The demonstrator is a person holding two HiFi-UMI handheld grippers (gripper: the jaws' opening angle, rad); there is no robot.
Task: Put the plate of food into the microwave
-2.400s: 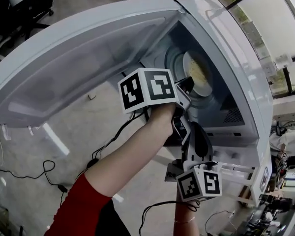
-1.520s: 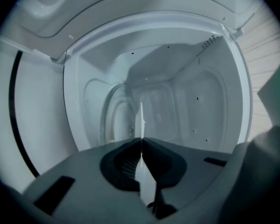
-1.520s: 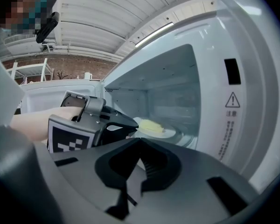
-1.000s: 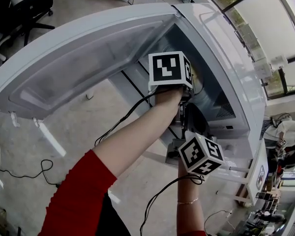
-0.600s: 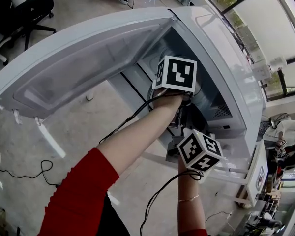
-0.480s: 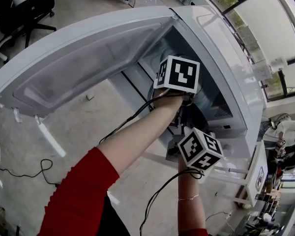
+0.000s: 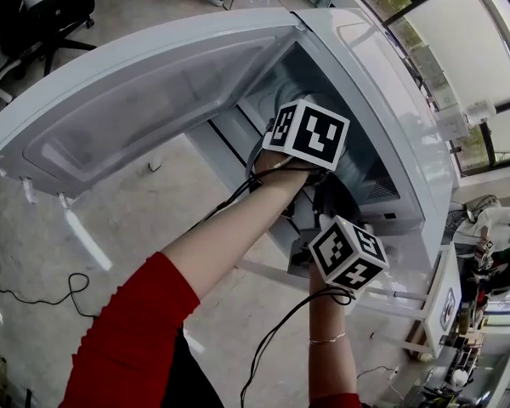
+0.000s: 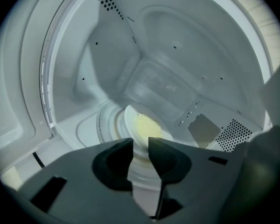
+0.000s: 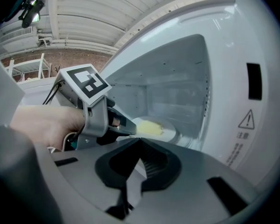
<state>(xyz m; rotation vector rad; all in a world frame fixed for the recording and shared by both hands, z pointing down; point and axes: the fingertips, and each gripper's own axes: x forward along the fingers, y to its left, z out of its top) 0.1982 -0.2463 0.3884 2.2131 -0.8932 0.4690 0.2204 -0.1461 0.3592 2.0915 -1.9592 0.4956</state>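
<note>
The white microwave point(image 7: 382, 83) stands with its door point(image 7: 153, 100) swung wide open. A white plate point(image 8: 147, 125) with yellow food lies on the glass turntable point(image 8: 107, 122) inside; it also shows as the plate point(image 9: 154, 127) in the right gripper view. My left gripper point(image 8: 140, 147) reaches into the cavity and its jaws are opening. The plate's near rim sits in the gap, and the pads do not press on it. Its marker cube point(image 7: 310, 133) hides the plate in the head view. My right gripper point(image 9: 140, 143) waits shut and empty just outside the opening, below the left one.
Vent holes point(image 8: 233, 134) mark the cavity's right wall. A black office chair point(image 7: 59, 7) stands far left on the floor, and cables point(image 7: 34, 283) trail across it. A white frame point(image 7: 408, 300) runs below the microwave on the right.
The left marker cube has drifted slightly right and down at the microwave's mouth and turned a little. The right gripper has stayed almost where it was.
</note>
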